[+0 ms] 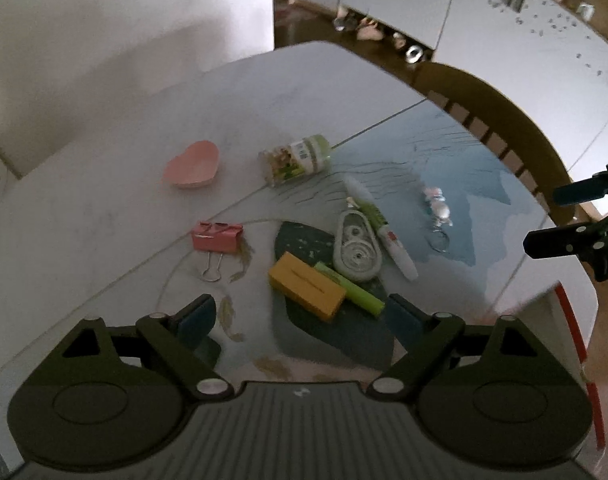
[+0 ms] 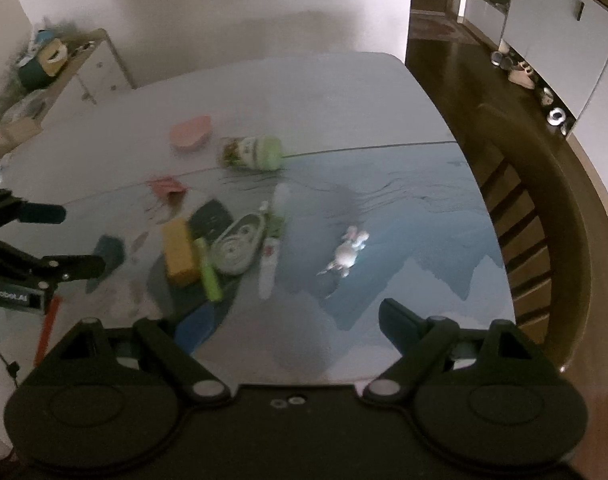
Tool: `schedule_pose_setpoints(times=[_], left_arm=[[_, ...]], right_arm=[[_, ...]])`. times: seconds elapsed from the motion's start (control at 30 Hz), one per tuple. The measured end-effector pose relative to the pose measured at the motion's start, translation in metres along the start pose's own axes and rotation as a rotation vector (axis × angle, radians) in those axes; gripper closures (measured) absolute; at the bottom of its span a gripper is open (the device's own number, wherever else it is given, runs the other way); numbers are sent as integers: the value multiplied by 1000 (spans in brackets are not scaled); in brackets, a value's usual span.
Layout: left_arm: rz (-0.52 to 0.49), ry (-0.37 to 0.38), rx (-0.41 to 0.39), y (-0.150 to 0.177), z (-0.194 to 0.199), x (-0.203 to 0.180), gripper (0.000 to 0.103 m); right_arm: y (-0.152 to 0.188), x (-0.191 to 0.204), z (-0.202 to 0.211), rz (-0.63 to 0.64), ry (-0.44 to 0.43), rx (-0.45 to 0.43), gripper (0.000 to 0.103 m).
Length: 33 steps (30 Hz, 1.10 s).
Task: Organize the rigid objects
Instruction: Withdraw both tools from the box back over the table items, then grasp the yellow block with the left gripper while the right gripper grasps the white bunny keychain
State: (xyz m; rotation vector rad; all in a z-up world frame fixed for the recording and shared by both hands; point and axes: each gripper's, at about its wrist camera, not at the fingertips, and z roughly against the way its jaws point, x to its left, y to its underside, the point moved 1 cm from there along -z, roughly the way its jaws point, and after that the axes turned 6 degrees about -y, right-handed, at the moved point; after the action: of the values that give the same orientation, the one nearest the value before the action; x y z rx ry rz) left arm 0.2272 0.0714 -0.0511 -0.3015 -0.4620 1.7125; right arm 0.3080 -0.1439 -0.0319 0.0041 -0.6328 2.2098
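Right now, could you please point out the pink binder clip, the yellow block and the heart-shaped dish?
pink binder clip [image 1: 217,237], left wrist view, on its pink body.
yellow block [image 1: 306,286], left wrist view, on its top face.
heart-shaped dish [image 1: 192,164], left wrist view, on its inner hollow.

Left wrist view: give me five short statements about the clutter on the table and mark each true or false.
1. The pink heart-shaped dish is empty. True.
2. The jar stands upright. False: it lies on its side.
3. The yellow block touches the green marker. True.
4. The left gripper holds the pink binder clip. False: its jaws are open and empty, and the clip lies on the table.
5. The correction tape lies inside the dish. False: it lies beside the pen.
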Motion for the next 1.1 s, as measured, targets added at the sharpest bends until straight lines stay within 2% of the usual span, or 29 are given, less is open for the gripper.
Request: schedule_pose_setpoints(times=[0.13,0.3,0.63,0.73,0.93,1.1], left_arm=[[54,-3,77,-17,-26,2,11],[119,-44,166,-30,-63,7,11],[180,-66,264,-37,-113,8,11],[200,-82,293,-36,-124,7,11],[319,-93,340,-32,-138,18,11],[322,-96,365,-28,-146,17,11]], right_arm=[[-14,-11,-23,-8,10,28,14],[-27,-24,-48,-26,18,55,14],[-35,-43,-91,-63,39,100,14],[-36,-45,-100,-67,39,110,16],[-36,-46,-113,-58,41,128,22],[-38,-47,-122,-57,41,143,32]])
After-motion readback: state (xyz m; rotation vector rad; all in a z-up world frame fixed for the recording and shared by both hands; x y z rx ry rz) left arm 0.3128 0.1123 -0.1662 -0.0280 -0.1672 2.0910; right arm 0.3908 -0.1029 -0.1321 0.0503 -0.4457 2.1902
